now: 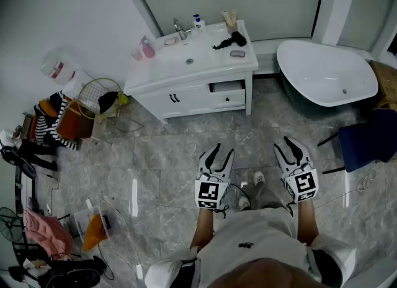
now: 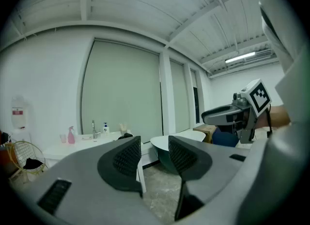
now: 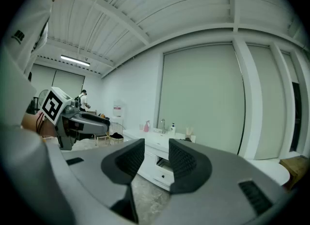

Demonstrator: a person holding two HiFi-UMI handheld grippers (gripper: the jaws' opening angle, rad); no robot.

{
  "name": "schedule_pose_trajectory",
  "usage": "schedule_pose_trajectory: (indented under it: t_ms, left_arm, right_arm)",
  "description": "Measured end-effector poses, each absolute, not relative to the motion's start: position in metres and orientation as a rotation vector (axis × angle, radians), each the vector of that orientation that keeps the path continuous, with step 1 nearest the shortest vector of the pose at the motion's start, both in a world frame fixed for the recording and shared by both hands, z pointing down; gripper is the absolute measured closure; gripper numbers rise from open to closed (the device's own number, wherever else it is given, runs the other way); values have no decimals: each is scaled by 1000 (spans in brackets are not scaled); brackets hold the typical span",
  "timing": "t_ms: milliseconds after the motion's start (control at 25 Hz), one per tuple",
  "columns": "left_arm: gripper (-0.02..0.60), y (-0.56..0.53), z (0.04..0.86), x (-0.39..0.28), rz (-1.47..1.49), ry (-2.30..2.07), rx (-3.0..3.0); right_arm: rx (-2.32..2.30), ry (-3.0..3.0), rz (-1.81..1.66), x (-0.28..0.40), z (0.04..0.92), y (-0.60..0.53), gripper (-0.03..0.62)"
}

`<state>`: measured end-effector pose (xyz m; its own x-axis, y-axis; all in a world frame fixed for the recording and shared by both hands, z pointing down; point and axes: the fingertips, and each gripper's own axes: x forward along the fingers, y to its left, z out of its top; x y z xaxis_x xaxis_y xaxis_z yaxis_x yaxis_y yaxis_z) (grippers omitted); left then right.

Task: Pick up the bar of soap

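A white vanity [image 1: 186, 72] with a sink stands at the far side of the grey tiled floor. On its right end lies a small grey oblong [image 1: 237, 53] that may be the bar of soap; it is too small to tell. My left gripper [image 1: 222, 151] and right gripper [image 1: 290, 148] hang side by side over the floor, well short of the vanity. Both are open with nothing between the jaws. The left gripper [image 2: 154, 153] points between vanity and bathtub. The right gripper [image 3: 156, 156] faces the vanity [image 3: 157, 144].
A black hair dryer [image 1: 231, 40], a pump bottle [image 1: 198, 23], a faucet [image 1: 179, 29] and a pink spray bottle [image 1: 147, 48] share the vanity top. A bathtub [image 1: 325, 76] and a blue chair [image 1: 366, 141] stand at right. A wire basket [image 1: 99, 97] and clutter line the left wall.
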<state>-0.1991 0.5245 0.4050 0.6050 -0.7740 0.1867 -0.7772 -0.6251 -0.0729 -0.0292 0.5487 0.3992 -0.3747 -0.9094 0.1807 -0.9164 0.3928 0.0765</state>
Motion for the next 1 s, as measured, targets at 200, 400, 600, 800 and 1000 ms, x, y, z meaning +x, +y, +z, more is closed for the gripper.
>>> schedule_pose_trajectory:
  t_ms: [200, 400, 600, 800, 1000]
  left_arm:
    - [391, 526, 401, -198, 294, -1371, 2808]
    - [394, 504, 408, -192, 294, -1381, 2783]
    - [400, 470, 407, -177, 294, -1405, 2799]
    - [405, 428, 401, -162, 298, -1449, 2795]
    - [408, 399, 397, -149, 307, -1483, 2774]
  right_arm:
    - [1621, -2474, 22, -34, 396, 546, 425]
    - [1592, -2488, 15, -32, 398, 521, 425]
    - [1570, -2503, 17, -19, 400, 483, 425]
    - [1551, -2522, 8, -5, 399, 439, 425]
    - [1504, -2558, 22, 3, 398, 409, 425]
